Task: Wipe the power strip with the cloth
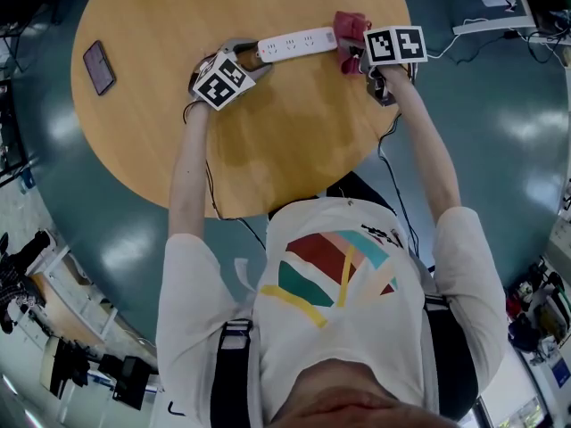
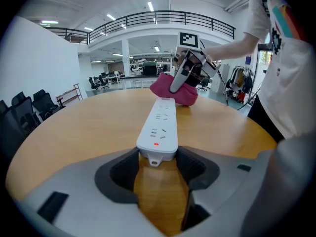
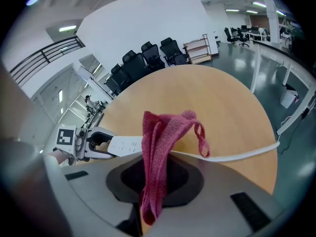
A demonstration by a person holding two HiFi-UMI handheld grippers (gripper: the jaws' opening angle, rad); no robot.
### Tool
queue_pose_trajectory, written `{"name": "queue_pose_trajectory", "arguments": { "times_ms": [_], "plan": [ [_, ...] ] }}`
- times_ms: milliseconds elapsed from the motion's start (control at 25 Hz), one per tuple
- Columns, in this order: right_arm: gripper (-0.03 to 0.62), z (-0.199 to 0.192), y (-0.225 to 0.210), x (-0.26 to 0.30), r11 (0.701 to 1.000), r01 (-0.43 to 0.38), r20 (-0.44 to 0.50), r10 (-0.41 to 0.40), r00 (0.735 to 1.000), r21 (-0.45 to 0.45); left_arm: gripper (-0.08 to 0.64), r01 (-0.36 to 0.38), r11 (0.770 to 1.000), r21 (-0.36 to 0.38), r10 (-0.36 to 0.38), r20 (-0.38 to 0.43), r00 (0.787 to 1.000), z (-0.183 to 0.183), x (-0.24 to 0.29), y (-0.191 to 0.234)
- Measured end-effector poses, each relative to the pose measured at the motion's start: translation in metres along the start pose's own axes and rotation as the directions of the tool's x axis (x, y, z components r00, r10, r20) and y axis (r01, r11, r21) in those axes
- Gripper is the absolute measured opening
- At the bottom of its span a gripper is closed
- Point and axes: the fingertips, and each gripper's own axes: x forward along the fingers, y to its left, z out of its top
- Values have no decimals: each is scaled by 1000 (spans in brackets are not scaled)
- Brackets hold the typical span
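Note:
A white power strip (image 1: pixel 295 43) lies on the round wooden table (image 1: pixel 268 150), toward its far side. My left gripper (image 1: pixel 252 62) is shut on the strip's left end. In the left gripper view the end with the red light (image 2: pixel 159 132) sits clamped between the dark pads (image 2: pixel 122 174) of the left gripper (image 2: pixel 157 158). My right gripper (image 1: pixel 359 54) is shut on a red cloth (image 1: pixel 350 27), which rests at the strip's right end. In the right gripper view the cloth (image 3: pixel 158 147) hangs pinched in the right gripper (image 3: pixel 152 184), above the strip (image 3: pixel 123 144).
A dark phone (image 1: pixel 98 66) lies on the table's left part. The strip's white cable (image 3: pixel 237 154) runs off the right of the table toward the teal floor (image 1: pixel 500 150). Office chairs (image 3: pixel 153 53) stand beyond the far edge.

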Motion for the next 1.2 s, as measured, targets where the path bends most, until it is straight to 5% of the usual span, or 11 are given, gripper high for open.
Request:
{"name": "queue_pose_trajectory", "arguments": {
  "times_ms": [280, 400, 520, 720, 800, 880, 1000, 1080, 1200],
  "plan": [
    [40, -16, 1, -9, 1000, -6, 1, 6, 1000, 5, 281, -4, 1000, 5, 4, -2, 1000, 3, -1, -4],
    [40, 1, 9, -13, 993, -16, 24, 19, 1000, -114, 282, -30, 999, 13, 30, -4, 1000, 0, -1, -3],
    [39, 26, 22, -21, 943, -28, 13, 35, 999, -332, 282, -62, 998, 1, 62, 21, 998, 3, -6, -2],
    [39, 56, 46, -17, 788, -61, -63, 28, 998, -612, 281, -73, 996, -54, 76, 52, 996, 8, -27, 3],
    [38, 62, 63, -9, 713, -141, -112, 87, 990, -687, 179, -98, 992, -74, 105, 99, 990, 19, -39, 7],
    [38, 64, 81, 2, 594, -237, -193, 138, 971, -769, 40, -138, 989, -57, 145, 154, 977, 35, -47, 9],
    [38, 63, 101, 24, 388, -371, -350, 126, 928, -844, 40, -112, 993, -34, 117, 191, 975, 51, -42, -2],
    [39, 66, 113, 40, 298, -439, -432, 94, 897, -847, 40, -91, 995, -36, 96, 179, 979, 50, -32, -8],
    [38, 67, 128, 68, 202, -522, -522, 58, 851, -829, 40, -91, 995, -28, 94, 110, 990, 37, -15, -12]
  ]
}}
